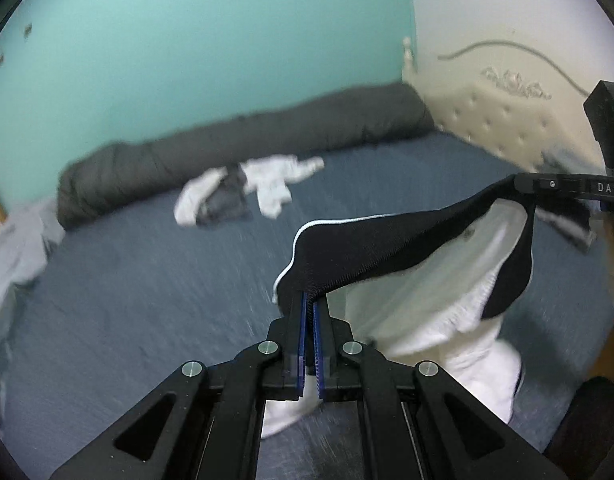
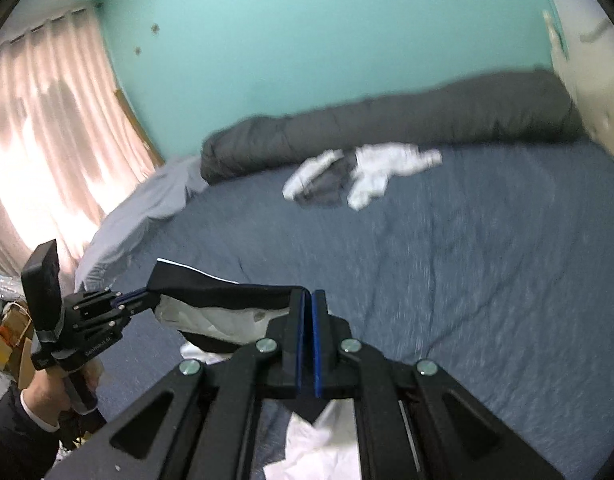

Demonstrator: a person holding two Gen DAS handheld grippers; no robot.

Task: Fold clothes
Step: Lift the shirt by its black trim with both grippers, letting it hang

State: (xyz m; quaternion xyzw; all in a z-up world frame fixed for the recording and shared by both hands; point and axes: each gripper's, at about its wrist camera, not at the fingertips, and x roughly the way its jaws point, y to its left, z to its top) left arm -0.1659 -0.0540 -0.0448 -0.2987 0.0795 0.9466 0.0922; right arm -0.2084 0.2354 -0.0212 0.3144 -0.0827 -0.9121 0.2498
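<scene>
A garment with a black waistband and white body (image 1: pixel 387 248) hangs in the air above the blue bed. My left gripper (image 1: pixel 310 300) is shut on one end of the black band. My right gripper (image 1: pixel 521 186) pinches the other end at the right edge of the left wrist view. In the right wrist view the right gripper (image 2: pixel 308 300) is shut on the black band (image 2: pixel 227 288), and the left gripper (image 2: pixel 137 298) holds its far end. The white fabric (image 2: pixel 319 444) droops below. A person's hand (image 2: pixel 47 392) holds the left gripper's handle.
A pile of white and grey clothes (image 1: pixel 247 190) lies farther back on the blue bed (image 1: pixel 147 280), near a rolled dark grey duvet (image 1: pixel 227 140). A light grey sheet (image 2: pixel 147 204) is bunched at the left. A cream headboard (image 1: pixel 487 120) stands right, curtains (image 2: pixel 47 140) left.
</scene>
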